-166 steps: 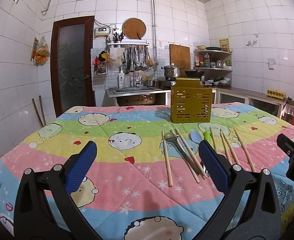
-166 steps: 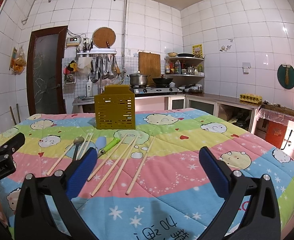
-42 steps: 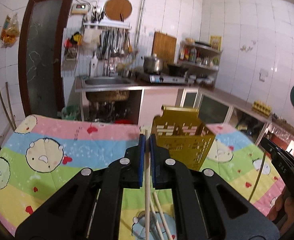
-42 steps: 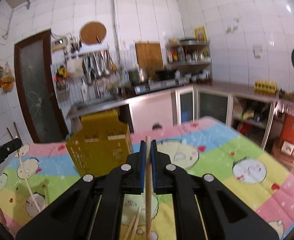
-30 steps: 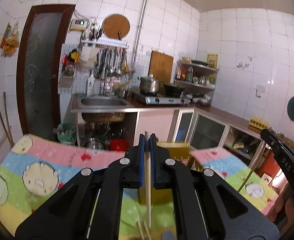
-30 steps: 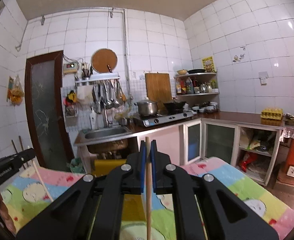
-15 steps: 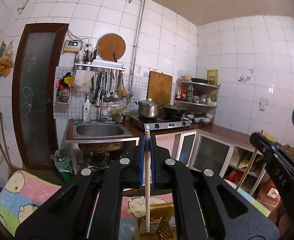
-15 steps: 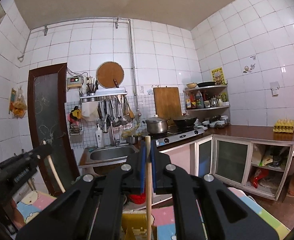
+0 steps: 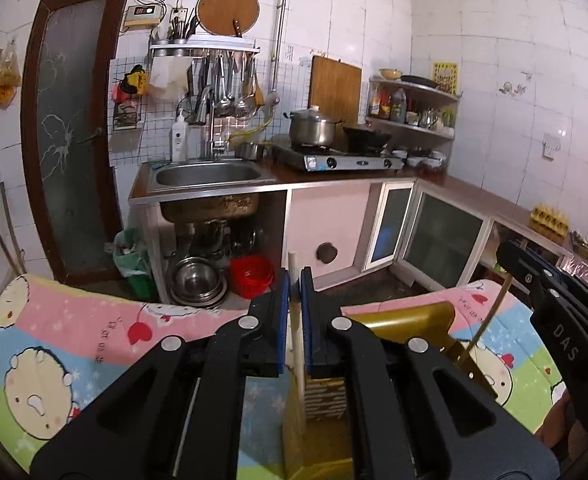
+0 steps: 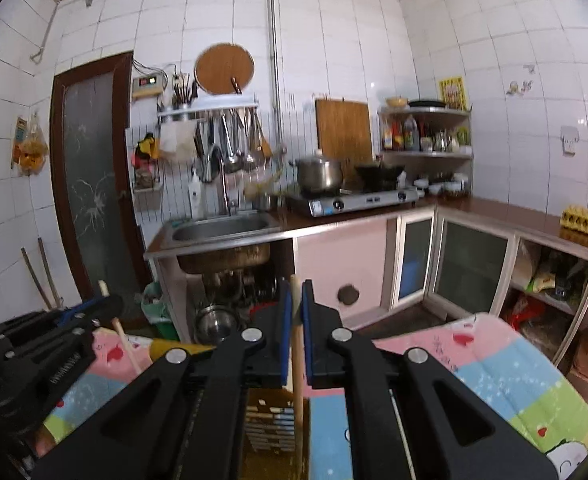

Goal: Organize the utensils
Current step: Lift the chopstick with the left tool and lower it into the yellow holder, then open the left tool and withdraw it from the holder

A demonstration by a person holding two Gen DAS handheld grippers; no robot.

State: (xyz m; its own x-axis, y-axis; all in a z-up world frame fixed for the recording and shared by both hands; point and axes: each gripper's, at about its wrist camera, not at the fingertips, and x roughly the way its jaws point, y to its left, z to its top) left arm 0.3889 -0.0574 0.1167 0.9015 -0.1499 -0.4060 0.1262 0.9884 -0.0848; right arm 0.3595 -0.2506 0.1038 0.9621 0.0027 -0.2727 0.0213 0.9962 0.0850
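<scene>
The table (image 9: 74, 344), under its cartoon cloth, fills the lower part of both views, with the sink counter behind it. On it stands the yellow holder (image 9: 410, 316), a slotted box open at the top, right below both grippers.

The left gripper (image 9: 294, 320) is clamped on a pale chopstick (image 9: 296, 344). The stick stands close to upright, its blunt top poking just above the pads and its lower end reaching down into the holder's mouth. The jaws have just eased apart a touch, yet the stick is between them and I judge the pads are on it.

The right gripper (image 10: 296, 328) is pinched tight on a second chopstick (image 10: 297, 364), which also runs top to bottom, its lower end down at the holder's opening. In the left view that stick (image 9: 484, 320) shows leaning a little, its tip at the holder's far rim.

As to progress, I'd say this is early in the job: two sticks are at the point of being dropped in, neither let go. I see nothing else inside the holder, though much of it is hidden behind the grippers. Any other utensils on the table are out of sight, so what is left I cannot count.
</scene>
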